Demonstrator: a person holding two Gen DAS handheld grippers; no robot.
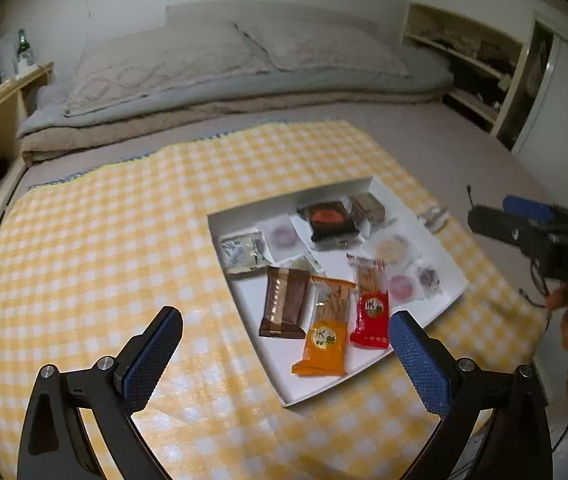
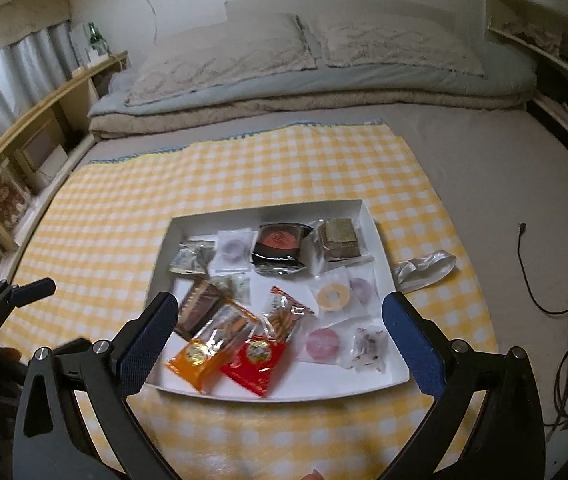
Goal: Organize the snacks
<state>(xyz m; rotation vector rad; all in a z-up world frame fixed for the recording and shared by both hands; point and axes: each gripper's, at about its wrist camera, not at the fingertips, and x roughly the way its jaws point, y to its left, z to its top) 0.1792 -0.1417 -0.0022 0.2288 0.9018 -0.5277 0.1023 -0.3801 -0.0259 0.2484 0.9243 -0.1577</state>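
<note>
My left gripper (image 1: 286,340) has its jaws wide apart, with nothing between them. My right gripper (image 2: 278,328) is wide apart too and holds nothing. Both hang above the yellow checked cloth (image 2: 244,168), which lies on a bed.

The snacks sit in a flat white tray (image 2: 372,216) in the middle of the cloth. Near the front edge lie an orange packet (image 2: 200,356) and a red packet (image 2: 256,362), side by side and touching. A brown packet (image 2: 196,308) lies just beside the orange one, and my left finger (image 2: 148,340) covers part of it. At the back are a black box with a red top (image 2: 280,242) and a gold-brown block in clear wrap (image 2: 338,238). Several small clear bags hold round sweets (image 2: 334,296), but they are blurry and I cannot read any of them.

A crumpled clear wrapper (image 2: 424,266) lies on the cloth just outside the tray. A black cable (image 2: 564,300) curls on the bed, and the picture edge cuts it off. In the left view my right gripper is blurry at the side, and I can only see part of it.
</note>
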